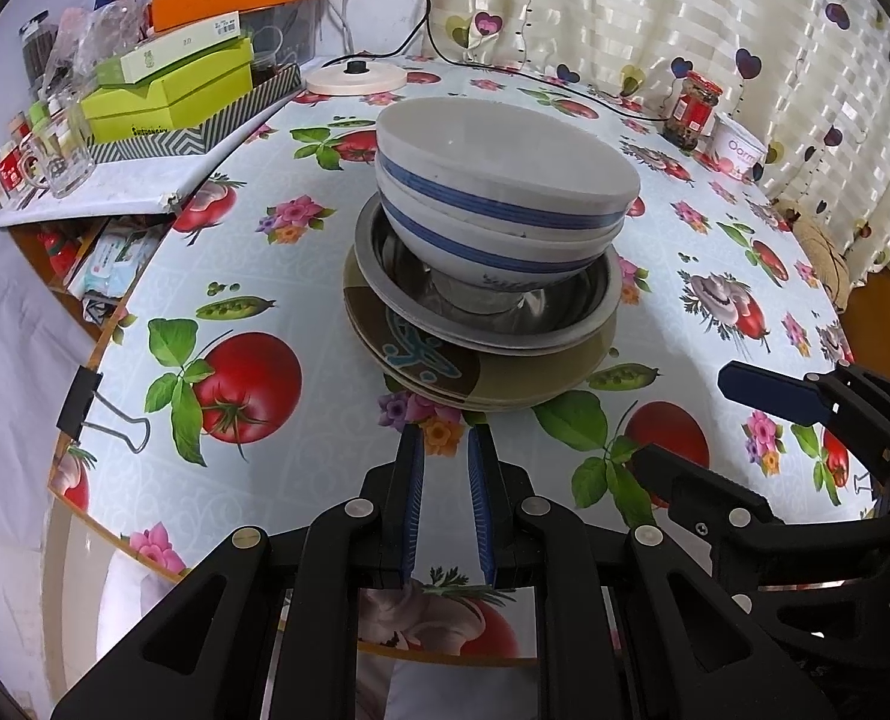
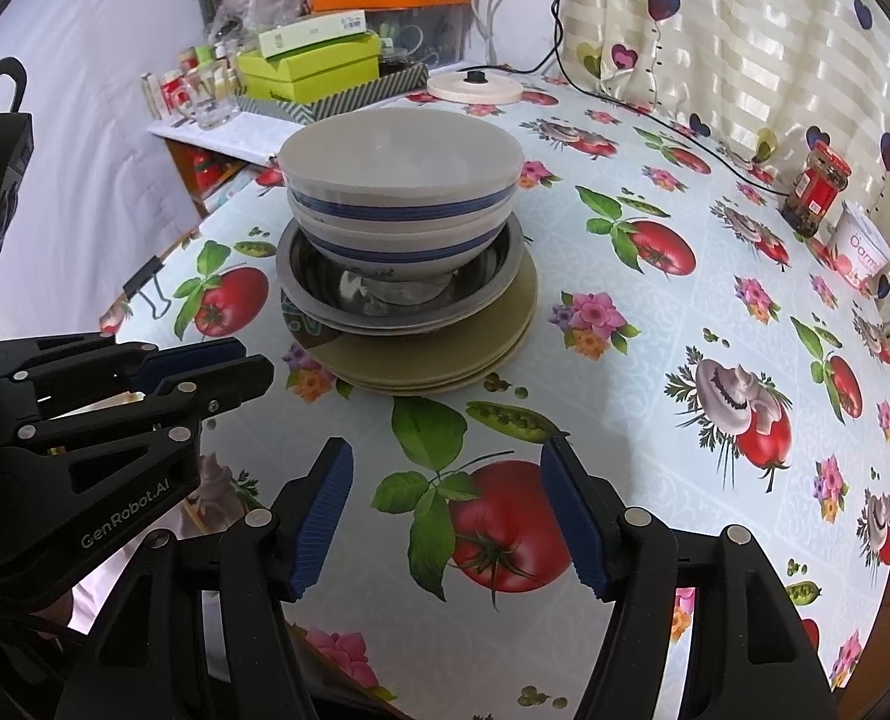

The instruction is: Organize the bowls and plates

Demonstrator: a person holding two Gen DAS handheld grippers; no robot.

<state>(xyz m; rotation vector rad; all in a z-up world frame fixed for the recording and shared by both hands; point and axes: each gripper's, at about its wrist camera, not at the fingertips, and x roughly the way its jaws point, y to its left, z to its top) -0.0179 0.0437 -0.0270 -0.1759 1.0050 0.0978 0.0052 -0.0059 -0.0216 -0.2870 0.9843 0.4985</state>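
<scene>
On the tablecloth (image 1: 252, 276), the pile of dishes stood near the middle of the table, just beyond both claws, at about twelve o'clock from each.

Taken left to right, the left claw (image 1: 446, 450) came first. Its blue pads were pressed nearly together with nothing between them, and it hung just short of the near rim of the tan plates (image 1: 505, 381), not touching. Those plates, flat and wide, formed the base of the pile. On them sat a shallow steel dish (image 1: 384, 258), and inside that two white bowls with blue bands (image 1: 493, 210), nested one in the other.

The right claw (image 2: 451, 480) stood spread, empty, over a printed tomato at six o'clock from the pile, well clear of it.

By the look of it, the bowls were glazed ceramic: stiff, heavy for their size, smooth enough to slip, and likely to chip if knocked. The best hold was probably the rim of the top bowl at its near edge, one pad inside and one outside, since the round wall offered no flat face. The steel dish would likely be lighter and tougher, taken by its broad lip. The plates lay low and close, so only their overhanging edges offered a grip.
</scene>
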